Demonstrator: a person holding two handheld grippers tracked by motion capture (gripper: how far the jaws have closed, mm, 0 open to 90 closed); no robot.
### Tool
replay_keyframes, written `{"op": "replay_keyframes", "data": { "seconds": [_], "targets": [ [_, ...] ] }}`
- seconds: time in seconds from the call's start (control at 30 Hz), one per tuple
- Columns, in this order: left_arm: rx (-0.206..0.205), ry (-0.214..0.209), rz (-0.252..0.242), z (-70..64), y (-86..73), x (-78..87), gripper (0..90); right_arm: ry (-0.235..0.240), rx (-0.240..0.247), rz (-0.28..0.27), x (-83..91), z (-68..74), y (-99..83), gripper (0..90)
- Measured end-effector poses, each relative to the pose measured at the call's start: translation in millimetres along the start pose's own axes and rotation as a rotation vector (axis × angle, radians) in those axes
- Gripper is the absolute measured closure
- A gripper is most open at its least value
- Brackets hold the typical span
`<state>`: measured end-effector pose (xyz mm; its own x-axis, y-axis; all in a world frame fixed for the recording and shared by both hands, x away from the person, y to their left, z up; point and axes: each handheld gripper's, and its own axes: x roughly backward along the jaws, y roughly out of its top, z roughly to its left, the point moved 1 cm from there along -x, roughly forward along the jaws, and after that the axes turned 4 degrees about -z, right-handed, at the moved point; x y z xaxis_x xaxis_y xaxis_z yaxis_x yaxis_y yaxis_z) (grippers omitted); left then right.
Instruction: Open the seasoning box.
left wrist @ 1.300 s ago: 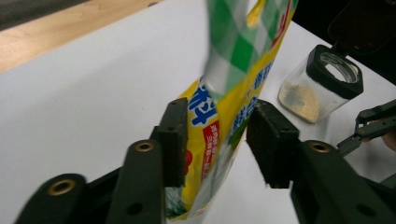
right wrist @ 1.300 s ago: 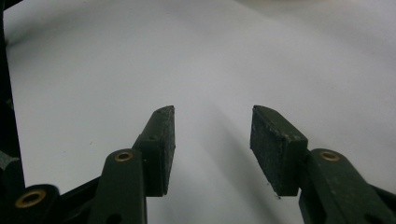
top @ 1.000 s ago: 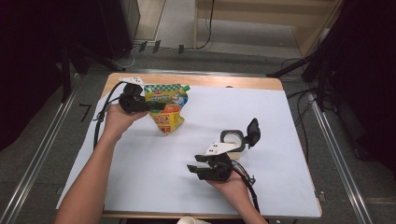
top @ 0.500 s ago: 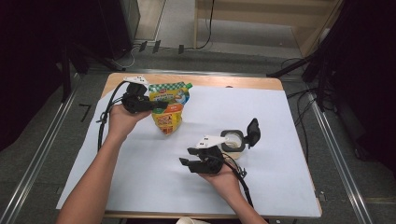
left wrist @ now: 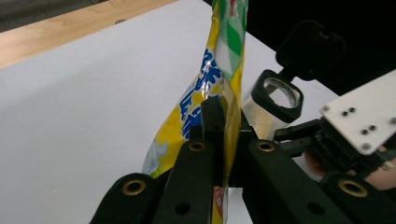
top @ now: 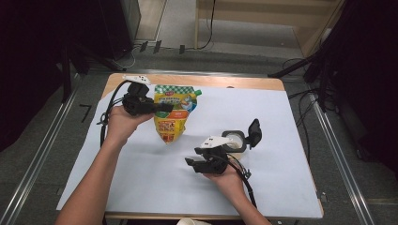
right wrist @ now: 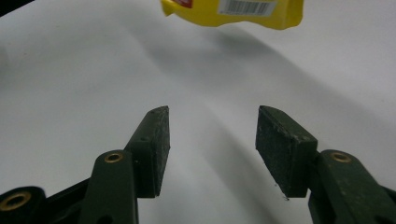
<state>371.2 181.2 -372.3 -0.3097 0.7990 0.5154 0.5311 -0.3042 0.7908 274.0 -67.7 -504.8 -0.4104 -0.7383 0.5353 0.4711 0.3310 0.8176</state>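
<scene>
A yellow and green refill pouch [top: 174,111] hangs lifted above the white table cover, with my left gripper [top: 162,108] shut on its left edge. In the left gripper view the jaws pinch the pouch [left wrist: 219,84] edge-on. A clear jar [top: 233,140] with a black rim and an open black flip lid [top: 254,131] stands at centre right; it also shows beyond the pouch as the jar [left wrist: 275,95]. My right gripper [top: 191,163] sits just left of the jar, open and empty. In the right gripper view its gripper [right wrist: 212,140] points toward the pouch's bottom edge [right wrist: 233,11].
The white sheet [top: 141,178] covers most of the wooden table [top: 234,82], whose bare wood shows along the far edge. Metal rails and cables run on the floor to both sides. A pale round object [top: 192,221] peeks over the near table edge.
My right gripper has moved left, away from the jar's front toward the table's middle. The left gripper with the pouch has shifted slightly right and nearer.
</scene>
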Motion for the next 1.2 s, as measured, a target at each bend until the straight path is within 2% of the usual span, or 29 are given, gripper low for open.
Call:
{"op": "replay_keyframes", "data": {
  "seconds": [0.23,0.4,0.5,0.6,0.7,0.8,0.87,0.93,1.07,1.2],
  "targets": [
    [0.006,-0.066,-0.004,-16.8,-1.6,1.7,90.0,-0.017,-0.023,-0.011,-3.1,-4.6,0.0,47.6],
    [0.001,-0.099,0.003,-27.3,-1.2,-0.6,90.0,-0.03,-0.011,-0.021,-4.2,-4.0,1.4,50.1],
    [-0.004,-0.14,0.001,-36.6,-1.3,-2.2,90.0,-0.03,-0.03,-0.016,-6.6,-6.4,0.6,50.3],
    [-0.011,-0.159,0.0,-44.2,-1.4,-4.0,90.0,-0.035,-0.047,-0.008,-9.2,-7.8,-0.7,53.2],
    [-0.013,-0.193,0.004,-51.8,-1.0,-6.4,90.0,-0.064,-0.02,-0.014,-11.2,-6.8,-1.6,58.9],
    [-0.011,-0.212,0.005,-56.1,-1.0,-7.8,90.0,-0.087,-0.007,-0.025,-10.7,-6.6,-2.0,63.6],
    [0.003,-0.248,0.005,-59.0,-0.7,-8.6,90.0,-0.106,-0.007,-0.039,-10.2,-6.6,-3.2,67.6],
    [0.005,-0.262,-0.003,-61.5,-0.3,-8.1,90.0,-0.118,-0.01,-0.06,-9.0,-8.1,-4.9,71.6],
    [0.035,-0.298,-0.009,-62.7,0.2,-7.2,90.0,-0.127,-0.001,-0.086,-7.8,-8.7,-5.7,72.0],
    [0.059,-0.295,-0.011,-59.6,-1.1,-7.5,90.0,-0.11,0.012,-0.123,-5.7,-5.5,-4.8,71.9]
  ]
}}
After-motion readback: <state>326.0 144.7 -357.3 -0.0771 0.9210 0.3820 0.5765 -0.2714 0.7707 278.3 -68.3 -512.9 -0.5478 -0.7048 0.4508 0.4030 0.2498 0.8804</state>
